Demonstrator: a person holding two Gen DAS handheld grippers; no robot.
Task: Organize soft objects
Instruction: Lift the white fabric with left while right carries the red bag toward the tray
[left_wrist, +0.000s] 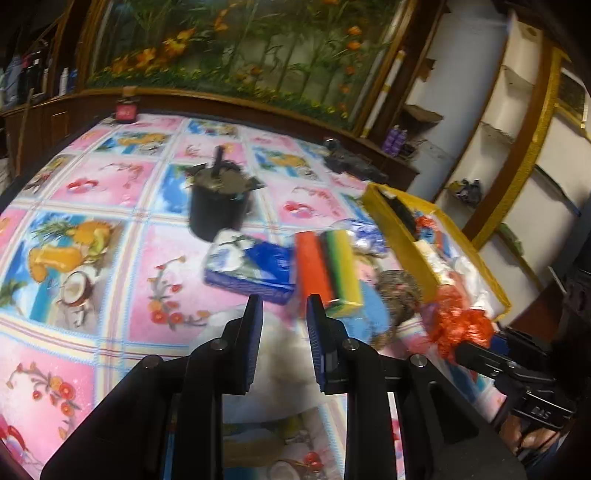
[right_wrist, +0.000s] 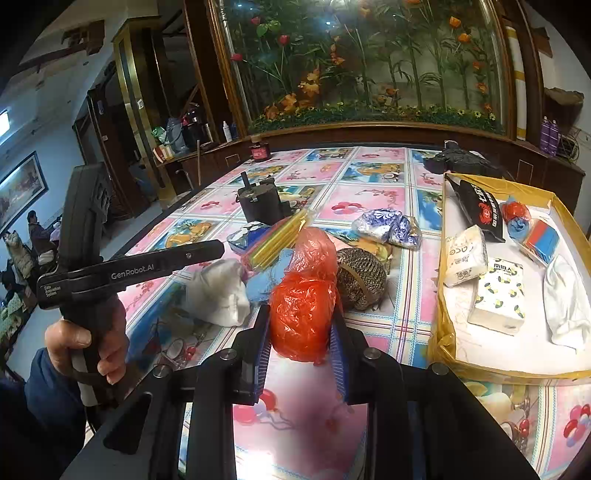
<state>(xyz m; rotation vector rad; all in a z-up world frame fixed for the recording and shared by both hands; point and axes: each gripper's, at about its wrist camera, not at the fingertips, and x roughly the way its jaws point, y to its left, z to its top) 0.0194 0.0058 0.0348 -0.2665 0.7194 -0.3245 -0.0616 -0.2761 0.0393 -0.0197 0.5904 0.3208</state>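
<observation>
Right tongs (right_wrist: 300, 345) clamp a red plastic bag (right_wrist: 301, 315) above the desk (right_wrist: 388, 325) — the yellow tray (right_wrist: 441, 343) lies to their right; left tongs (left_wrist: 284, 314) hang apart, farther off.

A big table (right_wrist: 373, 195) wears a bright cloth with pink and blue squares of fruit and flowers. On it stands a black pot (right_wrist: 258, 205) with a stick poking up. Near it lie a blue packet (left_wrist: 251, 269), a stack of colored sponges (left_wrist: 328, 269), a blue-and-white bag (right_wrist: 388, 225) and a round wire scrubber (right_wrist: 360, 278). A shallow yellow box (right_wrist: 441, 334) sits at the right. A dark lump (right_wrist: 458, 160), maybe cloth, lies far back.
</observation>
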